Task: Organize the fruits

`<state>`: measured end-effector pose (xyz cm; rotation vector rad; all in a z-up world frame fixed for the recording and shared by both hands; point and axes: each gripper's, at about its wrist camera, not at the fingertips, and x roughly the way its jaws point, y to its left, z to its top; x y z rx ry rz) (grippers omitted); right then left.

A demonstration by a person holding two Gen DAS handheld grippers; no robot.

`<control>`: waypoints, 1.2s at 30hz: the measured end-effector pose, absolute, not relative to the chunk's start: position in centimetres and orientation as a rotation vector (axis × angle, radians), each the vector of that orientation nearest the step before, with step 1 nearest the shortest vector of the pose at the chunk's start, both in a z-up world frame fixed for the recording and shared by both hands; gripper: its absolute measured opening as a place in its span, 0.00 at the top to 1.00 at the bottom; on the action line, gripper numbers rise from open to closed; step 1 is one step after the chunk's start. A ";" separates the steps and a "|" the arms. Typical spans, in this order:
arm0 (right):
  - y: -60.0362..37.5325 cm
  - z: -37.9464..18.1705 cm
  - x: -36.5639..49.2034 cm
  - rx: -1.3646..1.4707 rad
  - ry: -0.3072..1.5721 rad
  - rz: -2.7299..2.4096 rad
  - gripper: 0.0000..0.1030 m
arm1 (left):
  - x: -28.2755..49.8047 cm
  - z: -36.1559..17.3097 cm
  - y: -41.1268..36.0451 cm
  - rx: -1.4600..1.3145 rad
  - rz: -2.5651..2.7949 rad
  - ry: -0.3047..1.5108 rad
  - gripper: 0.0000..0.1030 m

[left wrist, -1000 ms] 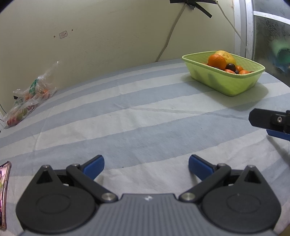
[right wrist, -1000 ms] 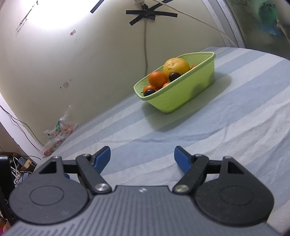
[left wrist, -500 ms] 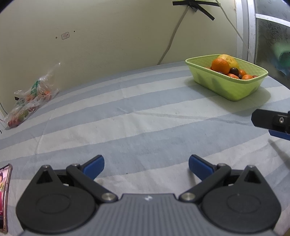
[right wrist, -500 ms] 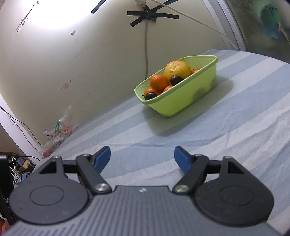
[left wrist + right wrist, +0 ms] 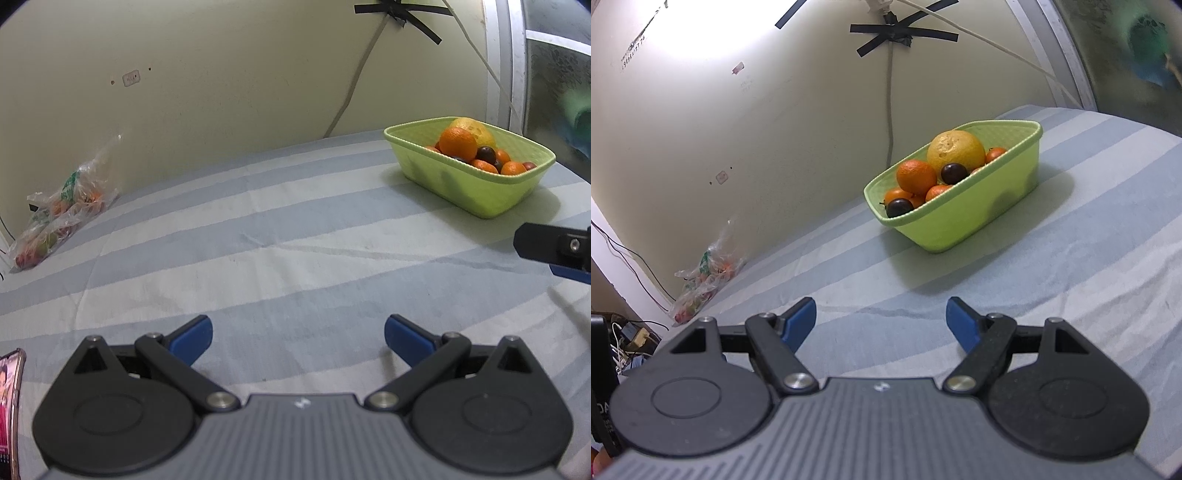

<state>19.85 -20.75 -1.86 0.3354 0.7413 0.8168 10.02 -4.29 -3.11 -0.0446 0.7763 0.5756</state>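
Observation:
A light green basket (image 5: 476, 192) (image 5: 964, 218) stands on the striped bed sheet near the far wall. It holds a large yellow citrus (image 5: 956, 150), an orange (image 5: 458, 143) (image 5: 916, 176), several small tangerines and dark plums (image 5: 899, 206). My left gripper (image 5: 298, 336) is open and empty, low over the sheet, well short of the basket. My right gripper (image 5: 881, 320) is open and empty, facing the basket from a short distance. One of its fingers (image 5: 554, 248) shows at the right edge of the left wrist view.
A clear plastic bag of fruit (image 5: 61, 214) (image 5: 701, 284) lies against the wall at the far left. A phone (image 5: 11, 406) lies at the left edge. Cables and chargers (image 5: 631, 339) sit beyond the bed's left side. A window frame (image 5: 517, 66) is at the right.
Both views have tilted down slightly, so the basket sits lower in each frame. In the right wrist view the basket has grown a little nearer. Both grippers stay open.

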 end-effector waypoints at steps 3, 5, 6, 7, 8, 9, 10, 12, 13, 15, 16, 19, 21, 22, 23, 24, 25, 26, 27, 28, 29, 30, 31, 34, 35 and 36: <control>-20.5 -1.8 20.1 0.332 0.741 0.820 0.23 | 10.2 -3.0 -4.2 -0.039 0.581 0.772 0.00; -20.3 -1.7 20.2 0.330 0.740 0.822 0.23 | 10.3 -3.0 -4.1 -0.037 0.584 0.770 0.00; -20.2 -1.7 20.2 0.328 0.740 0.823 0.23 | 10.4 -3.0 -4.1 -0.036 0.585 0.769 0.00; -20.2 -1.6 20.2 0.327 0.740 0.824 0.23 | 10.4 -3.0 -4.1 -0.035 0.585 0.768 0.00; -20.1 -1.6 20.2 0.326 0.739 0.824 0.23 | 10.5 -2.9 -4.0 -0.034 0.585 0.767 0.00; -20.0 -1.6 20.2 0.325 0.739 0.824 0.23 | 10.5 -2.9 -4.0 -0.034 0.586 0.767 0.00; -19.9 -1.6 20.2 0.322 0.738 0.825 0.23 | 10.5 -2.9 -3.9 -0.033 0.586 0.766 0.00; -19.8 -1.5 20.2 0.316 0.735 0.827 0.23 | 10.5 -2.8 -3.8 -0.033 0.587 0.765 0.00; -19.7 -1.5 20.1 0.314 0.734 0.829 0.23 | 10.5 -2.8 -3.8 -0.034 0.587 0.763 0.00; -19.5 -1.4 20.1 0.307 0.732 0.831 0.23 | 10.5 -2.7 -3.7 -0.035 0.588 0.760 0.00; -19.3 -1.4 20.0 0.303 0.731 0.831 0.23 | 10.5 -2.7 -3.6 -0.035 0.588 0.759 0.00; -19.0 -1.3 19.9 0.291 0.726 0.833 0.23 | 10.5 -2.7 -3.6 -0.036 0.589 0.758 0.00; -18.9 -1.3 19.9 0.286 0.725 0.833 0.23 | 10.5 -2.7 -3.5 -0.037 0.588 0.758 0.00; -18.8 -1.3 19.9 0.285 0.725 0.832 0.23 | 10.5 -2.8 -3.4 -0.038 0.587 0.758 0.00; -18.8 -1.2 19.9 0.284 0.725 0.831 0.23 | 10.5 -2.8 -3.3 -0.039 0.587 0.757 0.00; -18.7 -1.2 19.9 0.284 0.724 0.829 0.23 | 10.5 -2.8 -3.3 -0.040 0.587 0.755 0.00; -18.6 -1.2 19.9 0.282 0.723 0.828 0.23 | 10.4 -2.8 -3.2 -0.040 0.587 0.754 0.00; -18.6 -1.2 19.8 0.281 0.722 0.827 0.23 | 10.4 -2.8 -3.2 -0.041 0.587 0.752 0.00; -18.6 -1.2 19.8 0.279 0.722 0.826 0.23 | 10.4 -2.8 -3.1 -0.042 0.586 0.750 0.00; -18.5 -1.1 19.8 0.276 0.722 0.825 0.23 | 10.4 -2.8 -3.0 -0.042 0.585 0.748 0.00; -18.4 -1.1 19.8 0.273 0.723 0.826 0.23 | 10.4 -2.8 -2.9 -0.042 0.584 0.744 0.00; -18.3 -1.2 19.8 0.270 0.723 0.826 0.23 | 10.4 -2.8 -2.9 -0.042 0.581 0.740 0.00; -18.2 -1.2 19.8 0.266 0.725 0.826 0.23 | 10.3 -2.8 -2.9 -0.042 0.575 0.733 0.00; -17.8 -1.1 19.7 0.249 0.723 0.829 0.23 | 10.1 -2.6 -2.9 -0.040 0.566 0.713 0.00; -17.6 -1.1 19.6 0.241 0.721 0.829 0.23 | 10.1 -2.5 -2.8 -0.042 0.563 0.708 0.00; -17.4 -1.1 19.6 0.233 0.718 0.831 0.23 | 10.1 -2.4 -2.8 -0.045 0.560 0.704 0.00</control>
